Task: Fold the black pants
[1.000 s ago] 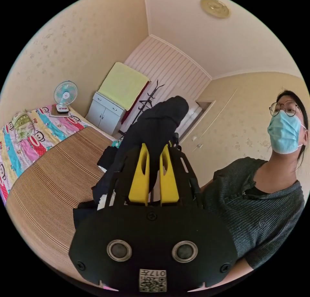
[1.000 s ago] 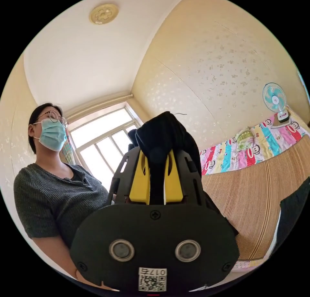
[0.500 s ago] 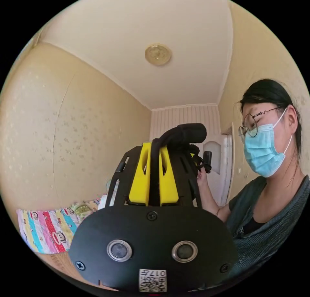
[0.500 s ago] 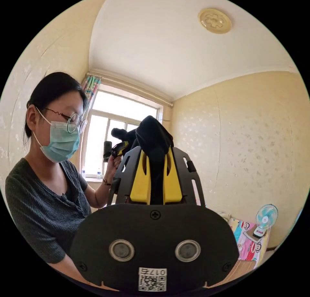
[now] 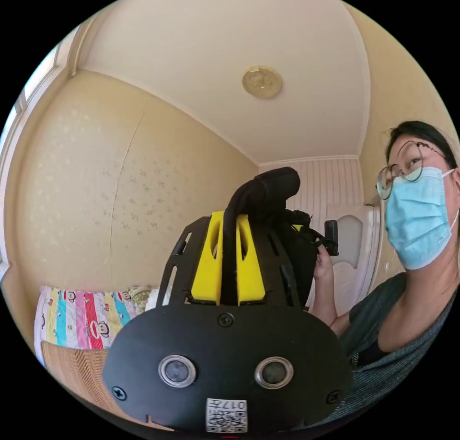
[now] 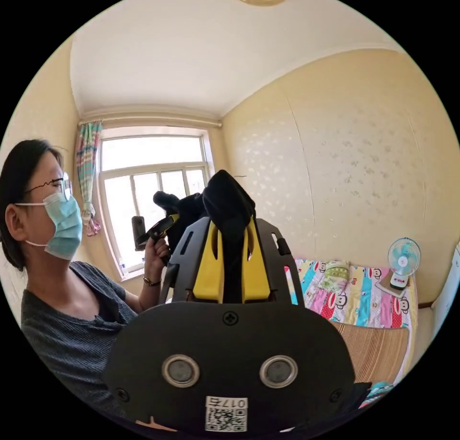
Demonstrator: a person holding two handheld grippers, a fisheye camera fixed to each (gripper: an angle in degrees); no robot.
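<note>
Black fabric, the black pants (image 5: 261, 196), is pinched between the yellow jaws of the left gripper (image 5: 229, 229), which are closed tight on a thin fold. The right gripper (image 6: 232, 229) is likewise clamped on a thicker bunch of the same pants (image 6: 225, 200). Both tools are raised high, with the ceiling and wall behind them, and the pants hang between them above the bed (image 6: 378, 349). A person (image 5: 407, 277) holds the tools, one hand (image 6: 155, 253) gripping a handle. The likely risk is fabric slipping from the left gripper's thin bite, or the bunched hold leaving the fold uneven once lowered.
</note>
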